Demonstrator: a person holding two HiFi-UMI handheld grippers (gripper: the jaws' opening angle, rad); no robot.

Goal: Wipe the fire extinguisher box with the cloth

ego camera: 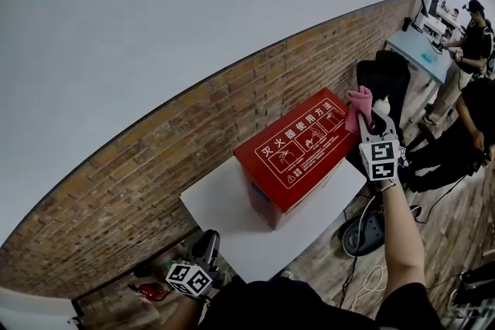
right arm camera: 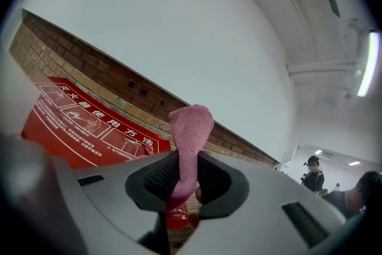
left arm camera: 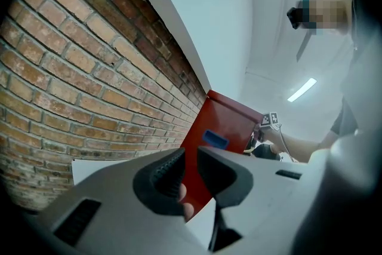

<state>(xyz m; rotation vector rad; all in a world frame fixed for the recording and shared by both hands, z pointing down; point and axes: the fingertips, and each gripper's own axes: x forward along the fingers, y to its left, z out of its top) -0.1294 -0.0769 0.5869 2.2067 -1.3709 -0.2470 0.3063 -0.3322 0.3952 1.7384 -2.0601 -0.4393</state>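
Fire extinguisher box [ego camera: 298,154] on table [ego camera: 220,209]; your right gripper [ego camera: 371,117] clamps pink cloth [ego camera: 357,106] at its far end; your left gripper [ego camera: 208,242] slightly apart, empty.

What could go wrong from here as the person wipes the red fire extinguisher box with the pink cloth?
1. The right gripper pinches only a narrow fold of the cloth, so rubbing could tug it loose.
2. The left gripper hangs low, open and apart from the fire extinguisher box. With nothing steadying it, a firm wipe might slide the box across the smooth white table.
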